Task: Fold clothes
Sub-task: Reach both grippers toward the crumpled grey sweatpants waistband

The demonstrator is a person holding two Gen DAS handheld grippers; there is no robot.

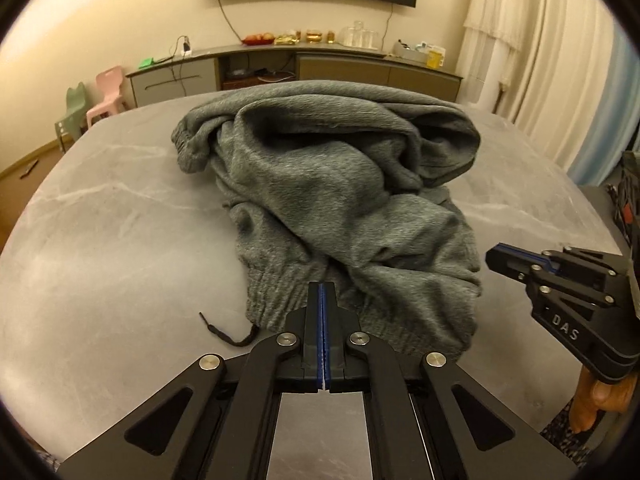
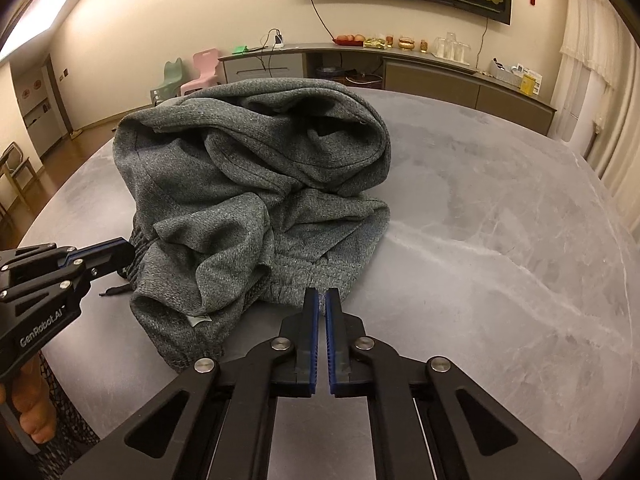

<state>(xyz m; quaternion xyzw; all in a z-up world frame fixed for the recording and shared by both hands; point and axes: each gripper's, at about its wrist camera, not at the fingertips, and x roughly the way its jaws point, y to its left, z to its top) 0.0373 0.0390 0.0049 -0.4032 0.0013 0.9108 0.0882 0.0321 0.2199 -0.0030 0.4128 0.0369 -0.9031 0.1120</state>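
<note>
Grey sweatpants (image 1: 320, 184) lie crumpled in a heap on the grey marble table (image 1: 100, 248). Their elastic waistband (image 1: 276, 300) faces me, and a black drawstring (image 1: 228, 332) trails off it onto the tabletop. My left gripper (image 1: 322, 286) is shut, pads together with no cloth between them, its tips over the waistband. From the right wrist view, the left gripper (image 2: 124, 249) sits beside the gathered waistband. My right gripper (image 2: 321, 292) is shut with nothing in it, at the near edge of the sweatpants (image 2: 248, 184). The left wrist view shows the right gripper (image 1: 494, 257) just right of the cloth.
Bare tabletop (image 2: 500, 240) stretches to the right of the heap. A long sideboard (image 1: 296, 68) with dishes stands against the far wall, small plastic chairs (image 1: 106, 96) at the left, curtains (image 1: 560, 60) at the right. A hand (image 1: 600, 400) holds the right gripper's handle.
</note>
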